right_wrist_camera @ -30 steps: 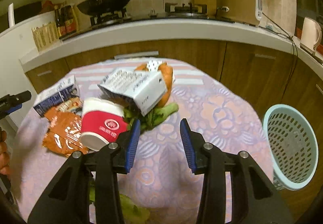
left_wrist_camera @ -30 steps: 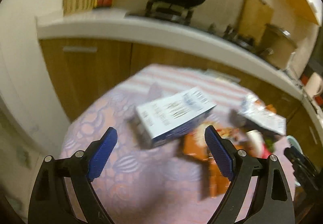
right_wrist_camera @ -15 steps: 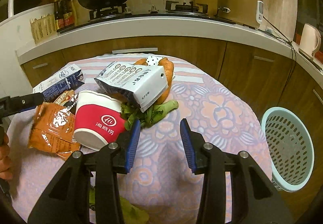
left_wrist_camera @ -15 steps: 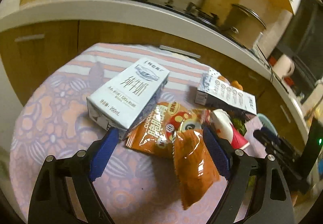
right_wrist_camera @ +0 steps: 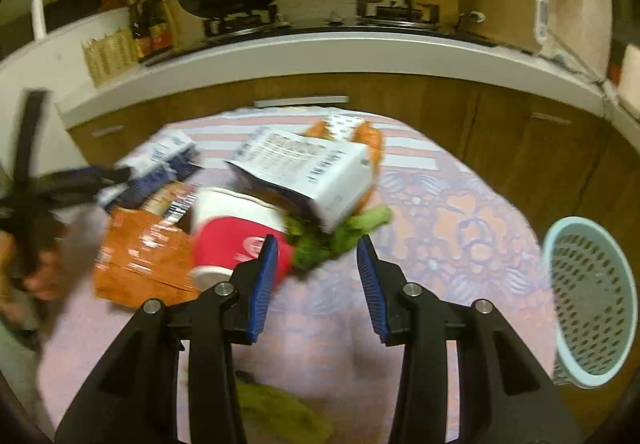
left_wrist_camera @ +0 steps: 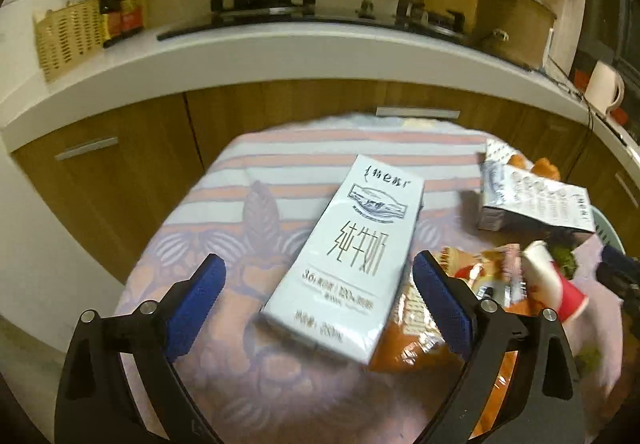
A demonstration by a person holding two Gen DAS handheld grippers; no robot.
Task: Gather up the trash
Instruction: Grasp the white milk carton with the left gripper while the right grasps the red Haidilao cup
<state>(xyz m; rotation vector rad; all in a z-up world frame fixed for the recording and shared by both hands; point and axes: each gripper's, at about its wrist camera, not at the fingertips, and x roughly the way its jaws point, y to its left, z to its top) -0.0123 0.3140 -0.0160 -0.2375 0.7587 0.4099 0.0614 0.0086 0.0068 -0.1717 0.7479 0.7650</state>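
A pale blue milk carton [left_wrist_camera: 352,252] lies flat on the flowered tablecloth [left_wrist_camera: 248,376], partly on top of orange snack bags [left_wrist_camera: 412,328]. My left gripper [left_wrist_camera: 318,264] hovers just short of the carton. Its jaws are opening wide, one on each side of the carton's near end, and neither pad touches it. To the right lie a red and white paper cup [left_wrist_camera: 552,284] and a second printed carton [left_wrist_camera: 536,203]. My right gripper [right_wrist_camera: 317,244] stands partly open, with nothing between its fingers, in front of green leaves [right_wrist_camera: 340,236], the cup [right_wrist_camera: 228,232] and the printed carton [right_wrist_camera: 304,167].
A light blue perforated basket [right_wrist_camera: 588,300] hangs off the table's right edge. More greens [right_wrist_camera: 276,412] lie near the front edge. Carrots [right_wrist_camera: 368,139] sit behind the printed carton. Wooden cabinets and a white counter [left_wrist_camera: 280,55] with a wok and pot stand behind the table.
The left gripper has swung round, so the milk carton now sits centred between its fingers, which stand wider apart. The right gripper has barely moved.
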